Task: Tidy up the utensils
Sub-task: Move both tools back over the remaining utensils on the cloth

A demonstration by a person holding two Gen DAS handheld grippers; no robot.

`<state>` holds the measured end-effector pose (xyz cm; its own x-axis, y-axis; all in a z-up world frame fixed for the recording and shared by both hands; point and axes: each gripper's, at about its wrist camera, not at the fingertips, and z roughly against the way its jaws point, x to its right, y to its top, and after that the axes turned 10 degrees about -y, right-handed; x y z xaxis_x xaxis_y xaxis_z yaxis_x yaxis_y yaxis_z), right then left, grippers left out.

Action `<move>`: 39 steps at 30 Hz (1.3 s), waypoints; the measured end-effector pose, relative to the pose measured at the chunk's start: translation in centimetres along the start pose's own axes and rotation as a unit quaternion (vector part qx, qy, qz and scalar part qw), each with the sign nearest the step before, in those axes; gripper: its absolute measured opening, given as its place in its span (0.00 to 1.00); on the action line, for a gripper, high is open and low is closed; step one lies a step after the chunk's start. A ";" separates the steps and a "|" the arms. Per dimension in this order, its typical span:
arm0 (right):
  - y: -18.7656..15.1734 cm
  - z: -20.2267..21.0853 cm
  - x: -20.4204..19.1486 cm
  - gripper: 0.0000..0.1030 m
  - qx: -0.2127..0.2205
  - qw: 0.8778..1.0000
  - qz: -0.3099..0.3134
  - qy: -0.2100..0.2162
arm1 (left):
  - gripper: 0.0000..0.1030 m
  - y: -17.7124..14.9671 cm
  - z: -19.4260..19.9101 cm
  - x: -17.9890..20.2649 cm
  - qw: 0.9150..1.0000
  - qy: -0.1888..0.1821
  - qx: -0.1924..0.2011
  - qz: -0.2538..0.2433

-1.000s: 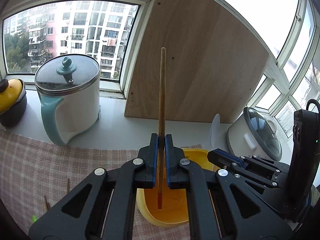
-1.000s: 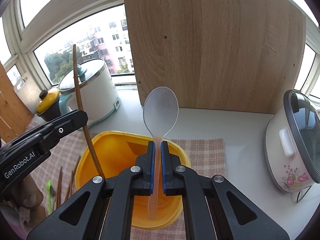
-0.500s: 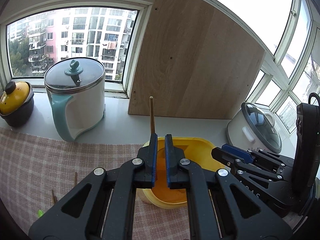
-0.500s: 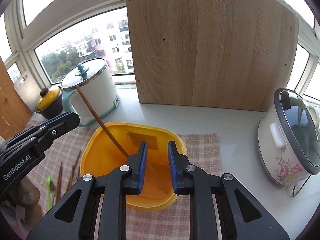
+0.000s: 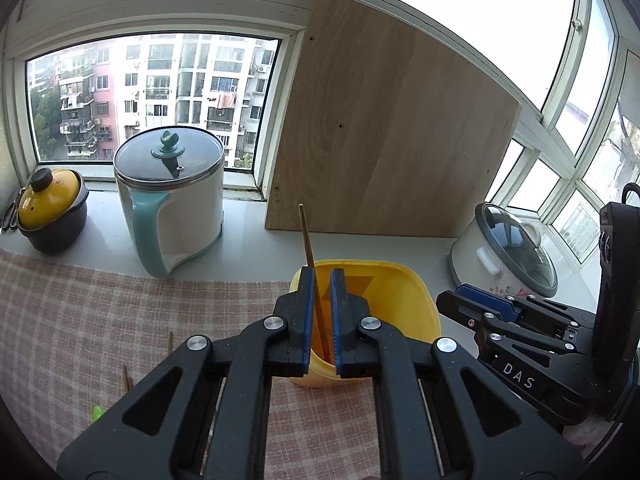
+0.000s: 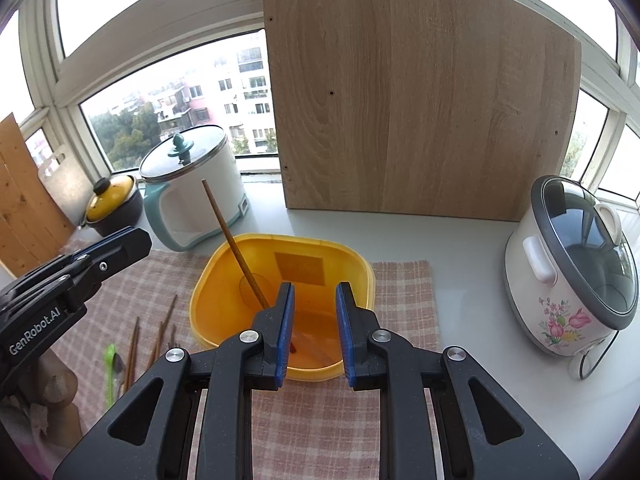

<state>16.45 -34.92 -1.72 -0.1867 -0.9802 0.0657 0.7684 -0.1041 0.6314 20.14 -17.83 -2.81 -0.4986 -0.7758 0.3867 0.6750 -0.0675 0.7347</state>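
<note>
A yellow tub (image 6: pixel 280 280) stands on the checked cloth (image 6: pixel 404 292). A brown chopstick (image 6: pixel 234 246) leans inside it, tip up to the left; it also shows in the left wrist view (image 5: pixel 307 240). The clear spoon is barely visible on the tub's floor. My left gripper (image 5: pixel 322 280) is slightly open and empty, pulled back above the tub (image 5: pixel 400 300), with the chopstick seen through its gap. My right gripper (image 6: pixel 315 294) is open and empty above the tub. Several chopsticks (image 6: pixel 160 332) and a green utensil (image 6: pixel 109 368) lie on the cloth at left.
A white and teal kettle pot (image 5: pixel 172 200) and a yellow-lidded black pot (image 5: pixel 52 212) stand at the back left. A wooden board (image 6: pixel 420 92) leans on the window. A flowered rice cooker (image 6: pixel 572 268) stands at right.
Both grippers opened: the left let go of the chopstick, the right let go of the clear spoon. Both dropped into the yellow tub. Both grippers drew back and up.
</note>
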 end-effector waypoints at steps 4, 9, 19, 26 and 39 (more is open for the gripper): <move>-0.4 1.2 -0.3 0.26 0.009 1.000 -0.003 0.003 | 0.20 -0.2 1.6 0.3 1.000 0.004 0.010 -0.008; -1.0 2.8 -0.7 0.37 0.026 1.000 -0.002 0.003 | 0.22 -0.6 4.0 0.0 1.000 0.013 0.021 -0.019; -3.2 4.7 -2.5 0.61 0.038 0.999 0.020 0.024 | 0.41 -2.3 8.3 -3.4 0.999 0.040 0.022 -0.018; -5.1 4.5 -4.7 0.63 0.026 0.997 0.060 0.039 | 0.41 -4.8 10.5 -7.9 0.997 0.075 -0.007 0.004; -8.4 2.1 -9.4 0.63 -0.023 0.992 0.102 0.075 | 0.41 -11.2 11.9 -16.3 0.987 0.123 -0.070 0.078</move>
<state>10.49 -24.44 -6.02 0.0658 -0.9953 0.0712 0.8091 0.0950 0.5799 14.25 2.98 -10.71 -0.2478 -0.9111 0.3294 0.8099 -0.0082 0.5865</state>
